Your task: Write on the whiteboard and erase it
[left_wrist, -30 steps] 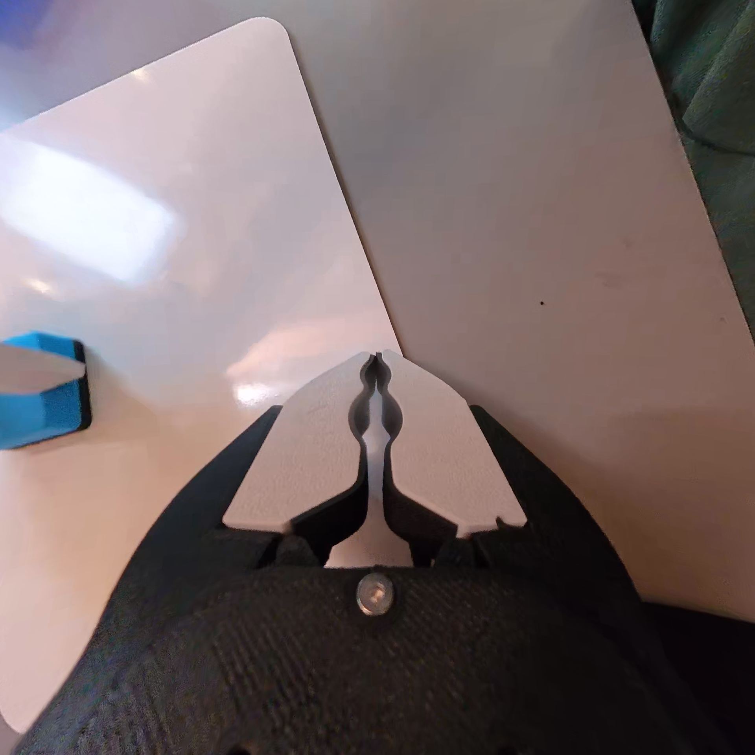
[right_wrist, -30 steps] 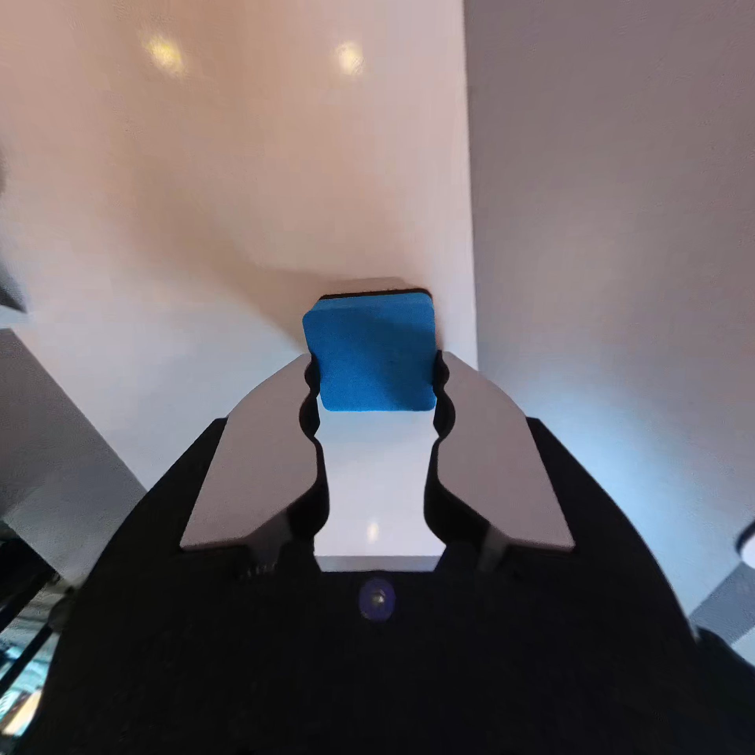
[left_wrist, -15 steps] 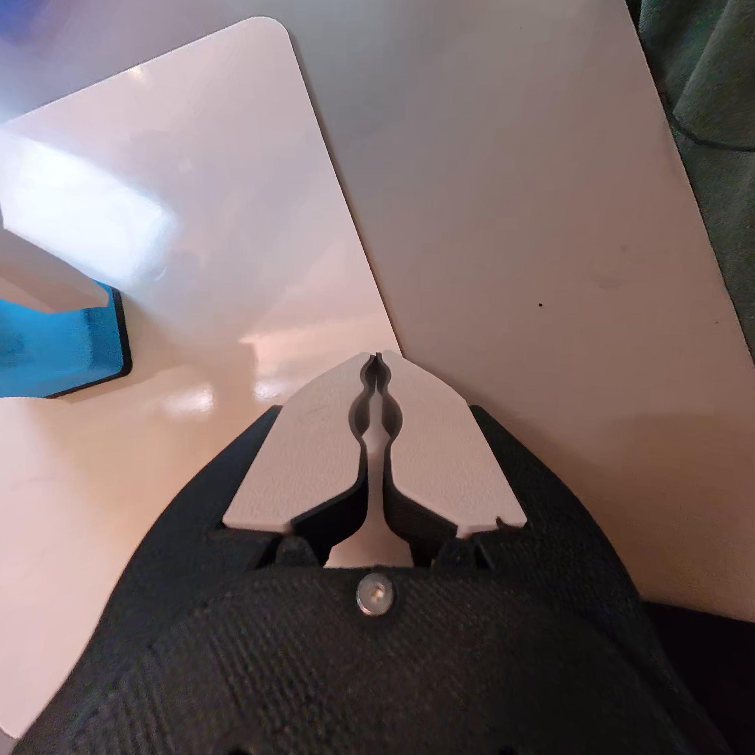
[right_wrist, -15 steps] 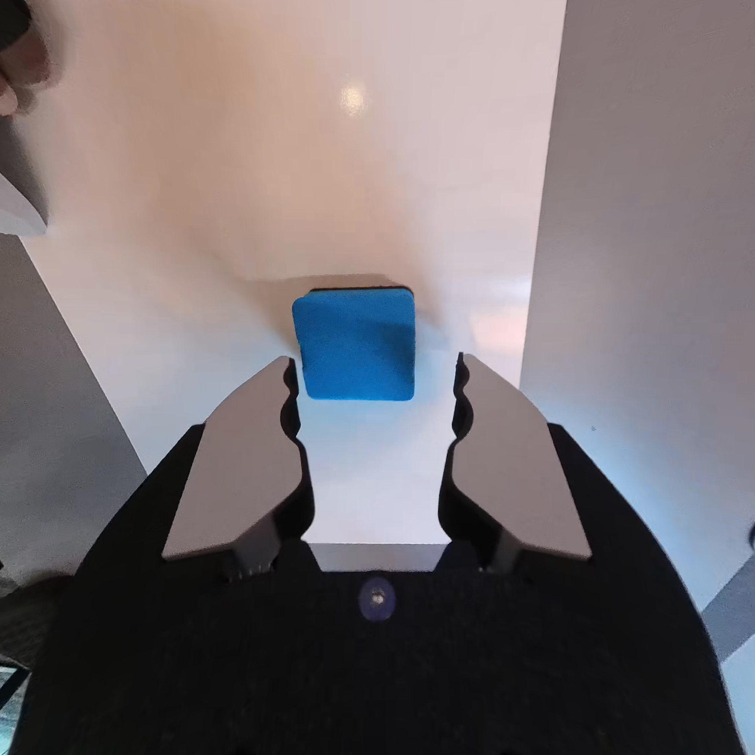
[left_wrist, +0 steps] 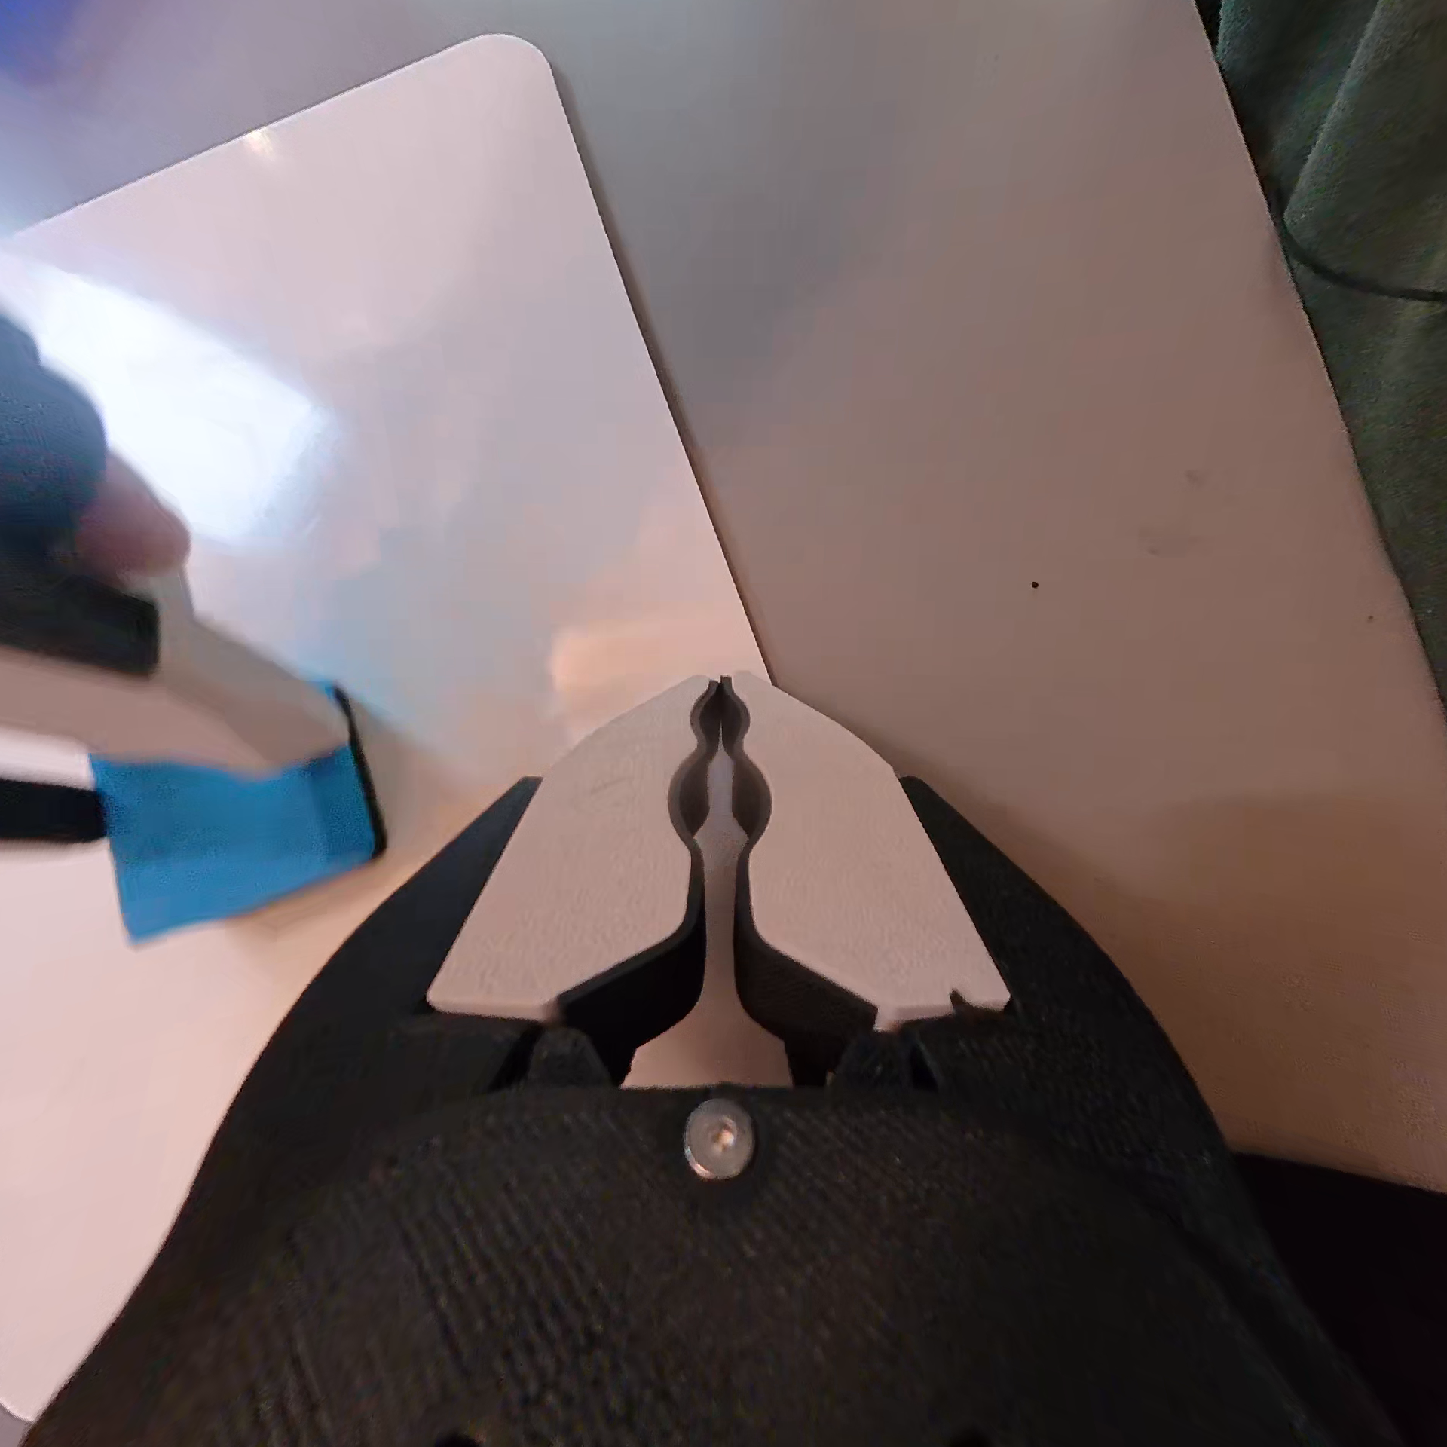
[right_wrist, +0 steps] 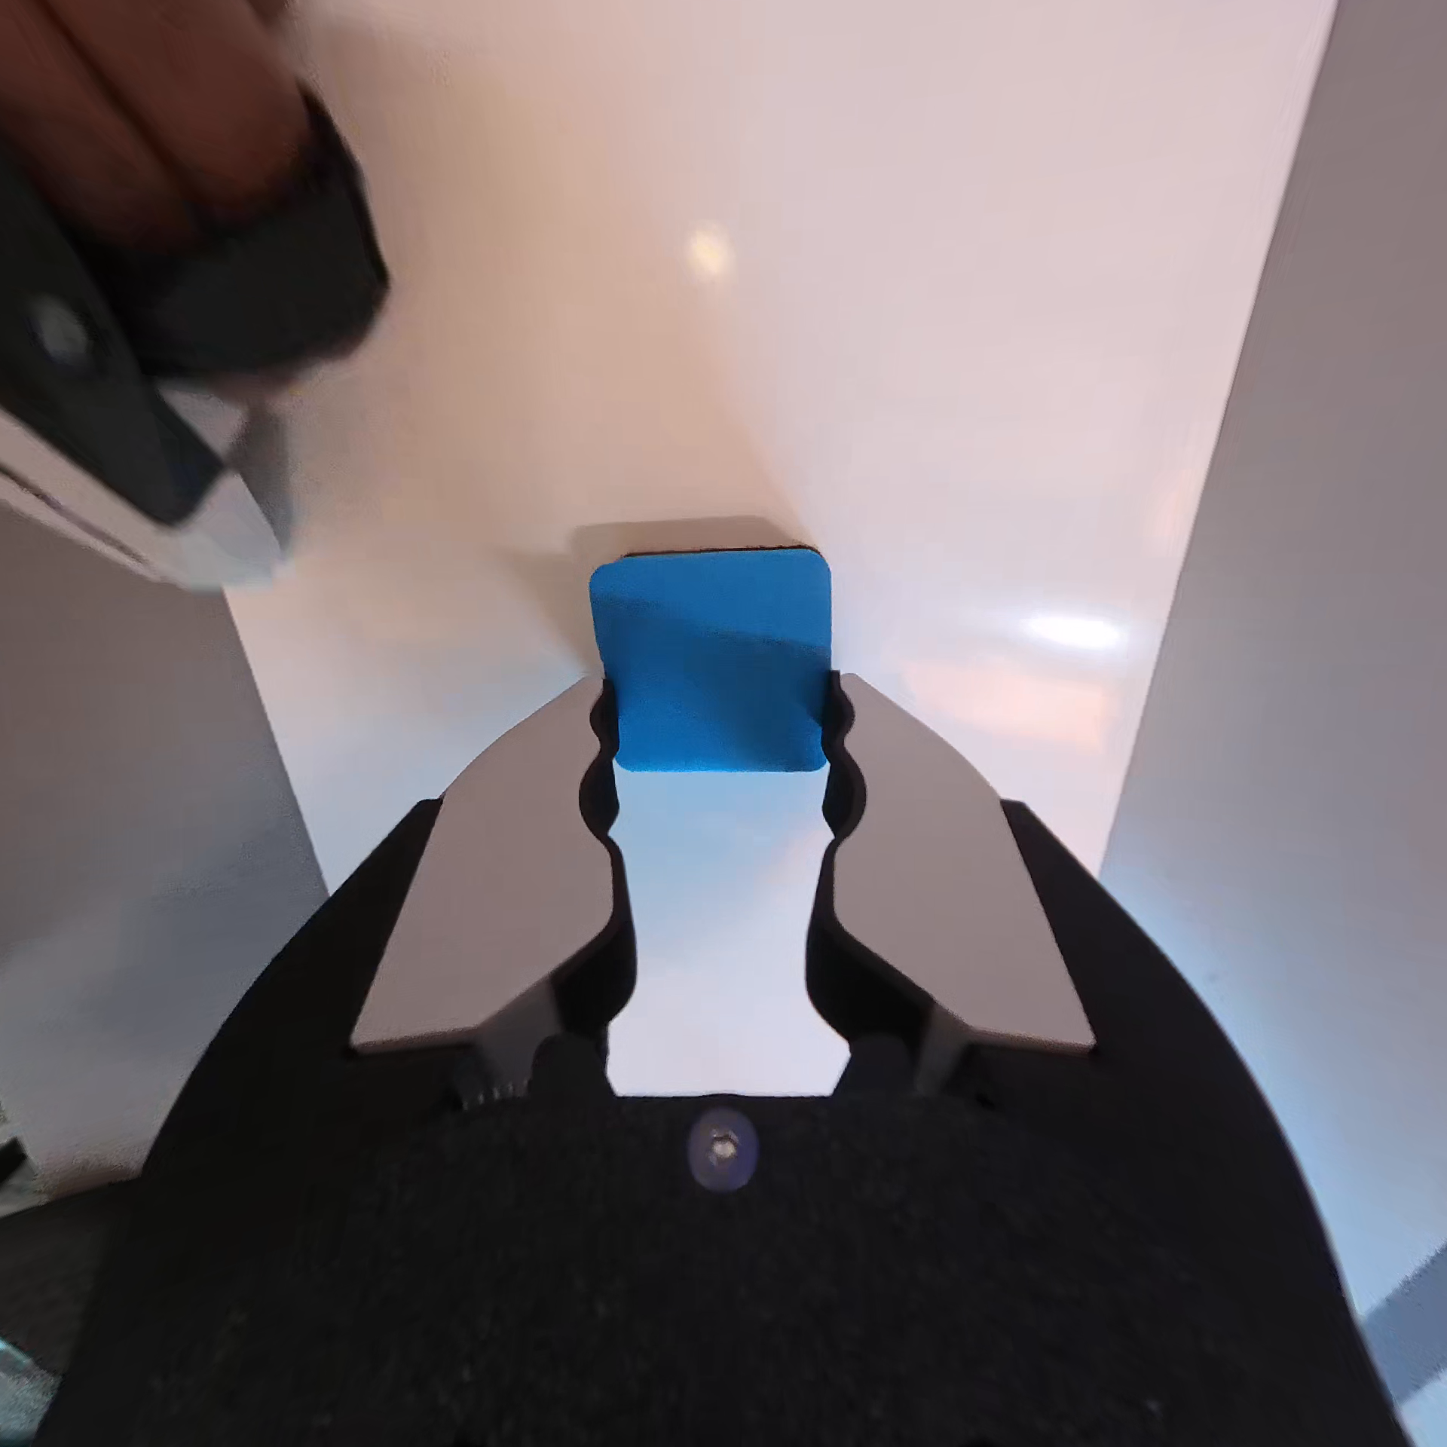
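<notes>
1. Right wrist view looks down the right gripper [right_wrist: 716, 689], whose 2 pale grey fingers [right_wrist: 517, 846] are closed against the left and right sides of a blue eraser [right_wrist: 709, 662], gripping only its near part.
2. That eraser is a squarish block with rounded corners, a matte blue foam-like upper face and a thin dark layer along its far edge.
3. It is on or just over the whiteboard [right_wrist: 900, 329]; contact cannot be told. A soft shadow lies beyond its far edge.
4. Whiteboard surface is glossy and white, carrying bright spots of reflected light, and no marks show on it.
5. Each finger has a smooth flat top, a wavy black inner edge and a black textured housing behind it, with 1 small screw at the centre.
6. Left wrist view shows the left gripper [left_wrist: 722, 687] with its fingertips [left_wrist: 626, 846] pressed together and nothing between them, poised over the right edge of the whiteboard [left_wrist: 376, 329] near the board's near end.
7. From this side the whiteboard shows a rounded far corner and lies flat on a matte grey-white worktop [left_wrist: 979, 329] speckled with a few tiny dark dots.
8. At the left of this view the right gripper [left_wrist: 227, 728] appears blurred, with the blue eraser [left_wrist: 235, 838] in it over the board.
9. Dark green cloth [left_wrist: 1362, 235] fills the upper right corner beyond the worktop's edge.
</notes>
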The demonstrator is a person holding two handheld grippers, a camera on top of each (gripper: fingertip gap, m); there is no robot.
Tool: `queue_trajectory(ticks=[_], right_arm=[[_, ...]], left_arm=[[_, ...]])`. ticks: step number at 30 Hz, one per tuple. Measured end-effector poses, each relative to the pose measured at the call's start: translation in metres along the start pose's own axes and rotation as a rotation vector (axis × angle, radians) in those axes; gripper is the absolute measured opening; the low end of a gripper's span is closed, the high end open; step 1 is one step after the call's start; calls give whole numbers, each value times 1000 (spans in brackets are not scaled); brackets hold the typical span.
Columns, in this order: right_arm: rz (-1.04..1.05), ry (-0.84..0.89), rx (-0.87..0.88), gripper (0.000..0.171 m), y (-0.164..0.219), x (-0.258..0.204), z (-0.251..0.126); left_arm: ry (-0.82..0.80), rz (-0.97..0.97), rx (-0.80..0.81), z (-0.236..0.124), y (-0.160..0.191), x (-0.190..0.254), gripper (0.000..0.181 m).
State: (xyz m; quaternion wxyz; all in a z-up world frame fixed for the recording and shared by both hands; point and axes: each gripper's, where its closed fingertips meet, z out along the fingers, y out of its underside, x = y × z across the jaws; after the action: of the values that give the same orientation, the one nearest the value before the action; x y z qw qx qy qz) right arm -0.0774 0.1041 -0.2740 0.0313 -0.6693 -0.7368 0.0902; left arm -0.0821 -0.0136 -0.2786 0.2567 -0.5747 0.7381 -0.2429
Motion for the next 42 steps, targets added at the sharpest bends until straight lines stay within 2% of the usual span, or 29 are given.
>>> queue_trajectory(ticks=[3,6,8,11,13,16,20,23,28,30,31,34,36,38,40,42], right_arm=[[69,46,9,51,-20,37,1],[199,45,-28,51,9,80,-7],[178,12,-61,51,20,64,-8],[44,9,-119,51,-3,30,-1],[61,18,-92,51,-21,43,2],[171,29,-90,51,-7,75,-4],[159,63,-86,53,12,66,-10],[138,82,-34,64,11,65,-23],[102,55,-20,69,7,58,-23],[88,46,-50,65,10,56,-15],[81,51,-69,53,12,56,-11],[51,50,-41,51,6,52,-8],[-2,3,-20,50,-9,26,-3],[-79,36,-36,50,-31,11,3],[-37,46,-10,50,-46,29,4],[62,71,-32,50,-31,73,-2]], left_arm=[[-3,3,-1,0,0,0,0],[-14,15,-8,0,0,0,0],[-16,22,-11,0,0,0,0],[-2,13,-3,0,0,1,0],[-12,17,-11,0,0,-1,0],[-27,30,-21,0,0,-1,0],[-13,22,-5,0,0,0,0],[-11,21,-4,0,0,0,0],[-9,20,-2,0,0,0,0],[-7,18,-2,0,0,0,0],[-7,18,-2,0,0,0,0],[-7,21,-2,0,0,0,0],[-6,23,-3,1,-1,1,0],[0,26,-6,1,-1,2,0],[-6,33,-14,1,-1,1,0],[-11,36,-16,1,-1,1,0]])
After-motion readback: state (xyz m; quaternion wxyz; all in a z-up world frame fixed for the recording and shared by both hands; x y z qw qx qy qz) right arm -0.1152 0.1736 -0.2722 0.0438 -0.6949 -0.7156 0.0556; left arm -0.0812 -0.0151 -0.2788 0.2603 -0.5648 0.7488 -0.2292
